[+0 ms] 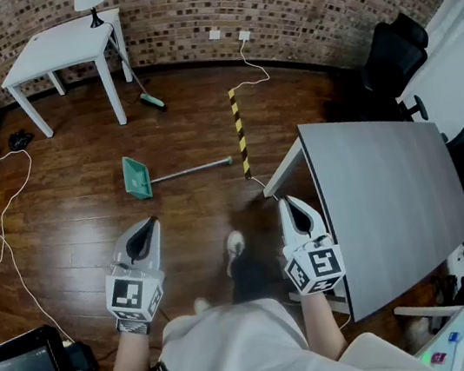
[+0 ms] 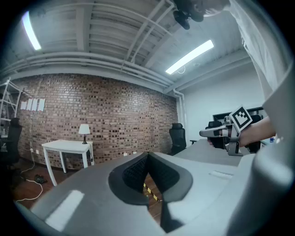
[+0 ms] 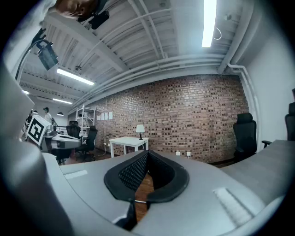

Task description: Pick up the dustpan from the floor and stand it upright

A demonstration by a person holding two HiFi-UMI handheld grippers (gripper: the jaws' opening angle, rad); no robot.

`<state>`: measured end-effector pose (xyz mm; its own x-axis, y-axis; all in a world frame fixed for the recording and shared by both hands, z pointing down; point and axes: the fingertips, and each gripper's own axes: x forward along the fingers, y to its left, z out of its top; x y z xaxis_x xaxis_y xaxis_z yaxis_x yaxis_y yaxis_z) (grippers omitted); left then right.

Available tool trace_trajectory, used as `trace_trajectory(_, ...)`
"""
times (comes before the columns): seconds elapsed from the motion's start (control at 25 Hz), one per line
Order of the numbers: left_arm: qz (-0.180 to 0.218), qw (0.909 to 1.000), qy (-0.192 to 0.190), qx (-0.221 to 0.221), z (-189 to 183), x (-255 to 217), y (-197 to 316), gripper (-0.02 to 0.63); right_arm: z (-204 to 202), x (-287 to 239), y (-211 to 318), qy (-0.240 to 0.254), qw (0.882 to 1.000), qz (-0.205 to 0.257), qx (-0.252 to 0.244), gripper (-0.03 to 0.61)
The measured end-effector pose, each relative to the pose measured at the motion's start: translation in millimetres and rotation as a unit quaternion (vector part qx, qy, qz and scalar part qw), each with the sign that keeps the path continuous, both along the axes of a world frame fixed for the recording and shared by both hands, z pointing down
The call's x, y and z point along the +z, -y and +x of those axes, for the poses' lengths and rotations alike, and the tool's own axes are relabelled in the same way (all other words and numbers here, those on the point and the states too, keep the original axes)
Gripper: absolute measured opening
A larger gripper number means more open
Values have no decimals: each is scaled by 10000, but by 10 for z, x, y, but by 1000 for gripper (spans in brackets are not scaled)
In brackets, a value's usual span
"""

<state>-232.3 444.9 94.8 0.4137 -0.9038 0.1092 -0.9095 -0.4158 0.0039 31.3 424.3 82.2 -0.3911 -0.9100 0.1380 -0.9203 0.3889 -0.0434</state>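
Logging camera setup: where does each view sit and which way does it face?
Head view: on the person's head, steeply down at the floor and dustpan; shows both forearms, left claw, right claw.
Left gripper view: on the left claw, roughly level toward the brick wall; own shut jaws, plus the right claw.
Right gripper view: on the right claw, same wall; own shut jaws.
Shared: all show the white table.

Ceiling tube lights (image 2: 189, 57) glare white in both gripper views; the wooden floor (image 1: 87, 213) is dim, faintly glossy; edges bend fisheye-wise, corners black; nearest foreground soft.
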Motion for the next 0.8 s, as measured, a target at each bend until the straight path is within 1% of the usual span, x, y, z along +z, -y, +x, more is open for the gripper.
trace_trajectory(0.16,-37,10000,43,59,179,170,420,0,77,147,446,-127,9998,24,-139,14)
trace_trajectory(0.32,-58,9999,146,-51,313,262,1049,0,291,326,1117,-98,9999,-5,-113,14)
trace_trajectory(0.48,29,9992,345,-203,518,111,1869,0,504,251,1978,-12,9997,9,-261,14)
trace_trajectory(0.6,68,9988,397,-291,714,-30,2448,0,660,102,2584,-134,9988,139,-460,14)
trace_trajectory(0.72,99,9981,479,-384,848,-118,2902,0,841,28,3100,-244,9981,211,-525,14)
trace_trajectory(0.8,103,9977,515,-427,872,-149,3144,0,917,-12,3385,-237,9982,222,-497,14)
